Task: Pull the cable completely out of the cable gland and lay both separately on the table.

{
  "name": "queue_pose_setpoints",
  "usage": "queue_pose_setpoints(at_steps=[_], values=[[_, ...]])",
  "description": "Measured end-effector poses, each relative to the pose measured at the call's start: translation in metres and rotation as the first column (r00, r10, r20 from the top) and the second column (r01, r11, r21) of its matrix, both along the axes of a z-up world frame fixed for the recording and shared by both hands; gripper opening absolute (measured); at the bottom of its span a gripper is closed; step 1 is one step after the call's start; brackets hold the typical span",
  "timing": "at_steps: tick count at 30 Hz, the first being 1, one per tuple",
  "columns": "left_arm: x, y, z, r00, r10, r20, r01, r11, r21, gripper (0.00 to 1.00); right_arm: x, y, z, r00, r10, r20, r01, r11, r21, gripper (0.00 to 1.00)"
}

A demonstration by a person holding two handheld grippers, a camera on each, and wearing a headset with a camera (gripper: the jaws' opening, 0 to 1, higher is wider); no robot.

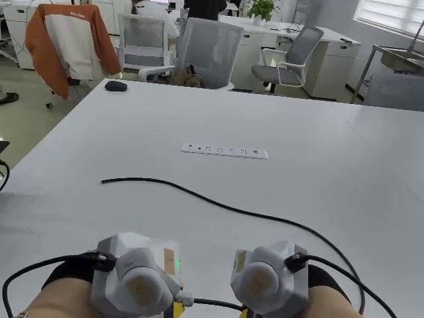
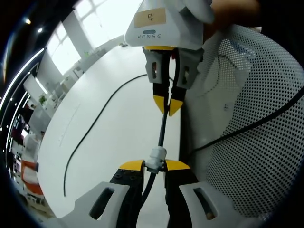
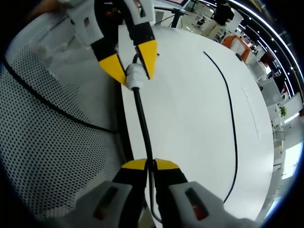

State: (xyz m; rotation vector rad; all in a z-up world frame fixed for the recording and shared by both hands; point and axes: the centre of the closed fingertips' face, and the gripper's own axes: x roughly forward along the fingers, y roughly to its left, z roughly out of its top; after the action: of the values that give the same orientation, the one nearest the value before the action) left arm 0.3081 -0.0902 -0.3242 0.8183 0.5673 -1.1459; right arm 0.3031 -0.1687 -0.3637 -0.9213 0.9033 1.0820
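In the head view, the left gripper [image 1: 173, 306] and right gripper [image 1: 244, 311] are sitting close together at the bottom edge. The black cable [image 1: 218, 207] is lying in a long curve across the white table [image 1: 318, 132] toward the left of the frame. In the left gripper view, its own jaws at bottom centre are clamping the white cable gland [image 2: 156, 159], probably to anchor it, while the right gripper at the top is pinching the cable just beyond. In the right gripper view, its jaws at the bottom are squeezing narrowly on the cable, seemingly to draw it away from the gland at upper left. The cable is still threading through the gland.
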Motion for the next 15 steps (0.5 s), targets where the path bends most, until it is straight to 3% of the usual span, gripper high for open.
queue_pose_setpoints(at_steps=[3,5,8,15], values=[[0.0,0.001,0.0,1.0,0.002,0.003,-0.002,1.0,0.007,0.17,-0.004,0.004,0.0,1.0,0.028,-0.005,-0.028,1.0,0.009,0.05],[-0.001,0.0,0.001,1.0,-0.001,0.001,0.001,1.0,-0.002,0.17,-0.009,0.017,0.003,0.999,0.046,-0.027,-0.044,0.996,0.078,0.11],[-0.002,-0.001,0.0,1.0,-0.004,-0.001,0.004,1.0,-0.001,0.17,-0.009,0.023,0.011,0.999,0.039,-0.034,-0.035,0.992,0.123,0.12],[0.0,-0.001,-0.001,1.0,-0.01,0.002,0.01,1.0,-0.001,0.17,-0.008,0.04,0.026,0.998,0.067,0.007,-0.067,0.973,0.219,0.14]])
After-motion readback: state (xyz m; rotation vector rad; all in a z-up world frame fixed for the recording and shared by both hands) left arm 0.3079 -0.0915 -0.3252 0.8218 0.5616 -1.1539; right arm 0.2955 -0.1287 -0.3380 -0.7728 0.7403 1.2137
